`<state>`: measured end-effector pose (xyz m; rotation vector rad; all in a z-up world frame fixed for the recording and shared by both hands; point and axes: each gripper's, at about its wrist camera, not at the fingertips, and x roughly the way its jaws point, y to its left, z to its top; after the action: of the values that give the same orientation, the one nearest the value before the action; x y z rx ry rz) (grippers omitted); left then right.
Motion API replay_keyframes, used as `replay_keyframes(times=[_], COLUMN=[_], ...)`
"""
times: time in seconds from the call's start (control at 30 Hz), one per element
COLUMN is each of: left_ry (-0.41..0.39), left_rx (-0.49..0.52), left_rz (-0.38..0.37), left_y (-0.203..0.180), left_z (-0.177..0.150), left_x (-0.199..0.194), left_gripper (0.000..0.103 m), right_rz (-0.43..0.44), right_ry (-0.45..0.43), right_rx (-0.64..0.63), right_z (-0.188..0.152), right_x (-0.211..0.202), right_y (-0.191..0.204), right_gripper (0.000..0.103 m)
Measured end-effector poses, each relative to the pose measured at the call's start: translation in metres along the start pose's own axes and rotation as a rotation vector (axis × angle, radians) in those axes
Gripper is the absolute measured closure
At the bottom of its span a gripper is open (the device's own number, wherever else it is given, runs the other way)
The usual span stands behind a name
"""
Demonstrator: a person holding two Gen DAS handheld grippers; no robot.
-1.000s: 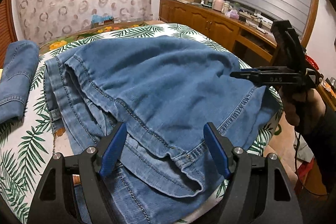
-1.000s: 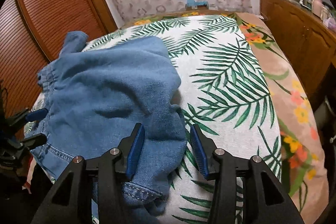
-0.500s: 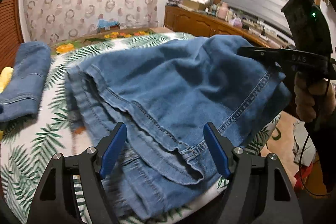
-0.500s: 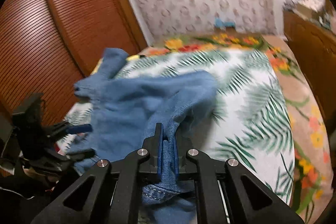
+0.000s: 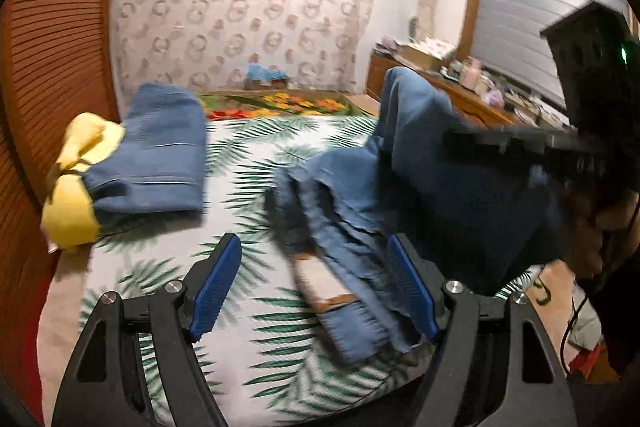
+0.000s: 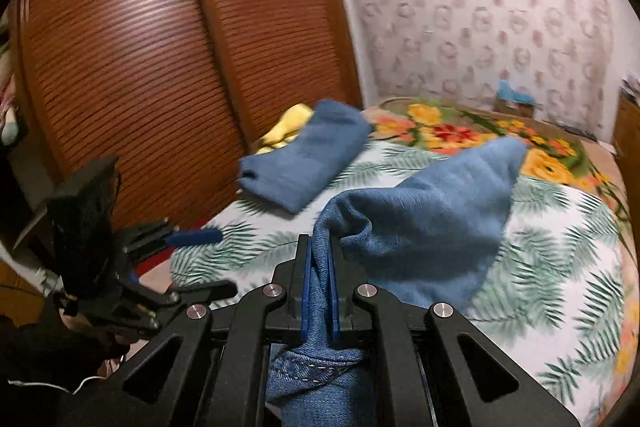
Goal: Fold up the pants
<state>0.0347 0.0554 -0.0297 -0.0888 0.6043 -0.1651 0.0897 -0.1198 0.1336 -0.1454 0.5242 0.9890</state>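
Right gripper [image 6: 319, 281]: your jaws were clenched on a bunched edge of the pants [image 6: 432, 211], which hung in a peak above the bed [image 6: 560, 247].
Left gripper [image 5: 312, 287]: your jaws stood released, gaping over the trailing hem, gripping nothing.
Pants, position: partly lifted at your right, the rest draped on the bed near its front edge.
Step in hand (judged): carrying the lifted edge across to make a fold.
Doing it well: you needed to pin or pinch the trailing hem with the left gripper, keep the cloth taut, and lay edge on edge.
Left view only: the loose hem layers between your open jaws; the dresser [image 5: 472, 95].
Right view only: the clamp itself; the wardrobe doors [image 6: 160, 47].
Both views: a folded garment [image 5: 156, 155] lay well apart, with something yellow [image 5: 76, 183] touching it.
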Motion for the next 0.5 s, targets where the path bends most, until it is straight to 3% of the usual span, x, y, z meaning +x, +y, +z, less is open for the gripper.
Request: replay_keyframes(times=[0.33,0.5], left_ry=[-0.032,-0.043], left_rx=[-0.081,-0.089], left_rz=[0.098,0.101], left_y=[0.044,0.048], left_z=[-0.005,-0.006], left_x=[-0.016,-0.016], left_gripper=[0.027,0.027], right_rz=[0.107,0.099], right_ry=[0.222,0.187], right_rx=[0.019,0.059], right_z=[-0.04,-0.033], right_x=[0.108,0.097], right_y=[0.025,0.018], right_gripper=[0.096,0.091])
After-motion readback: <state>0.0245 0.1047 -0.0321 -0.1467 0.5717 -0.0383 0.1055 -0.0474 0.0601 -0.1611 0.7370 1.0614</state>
